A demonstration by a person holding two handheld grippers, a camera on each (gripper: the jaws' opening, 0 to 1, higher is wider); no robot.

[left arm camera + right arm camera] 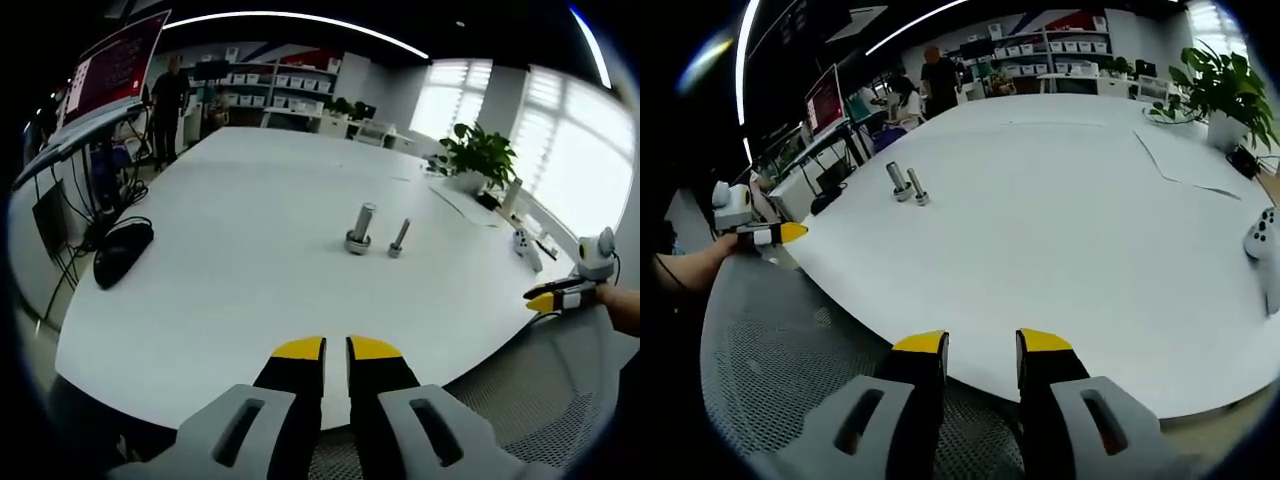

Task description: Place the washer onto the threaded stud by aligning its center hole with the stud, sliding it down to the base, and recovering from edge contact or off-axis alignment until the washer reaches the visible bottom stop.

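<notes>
A large white table carries two upright metal pieces near its middle: a thick stud with a washer round its base, and just right of it a slimmer bolt. A black mouse lies at the left edge, a potted plant stands far right, and white controllers rest at the right edge.

Potted plant, black mouse, white table.
</notes>
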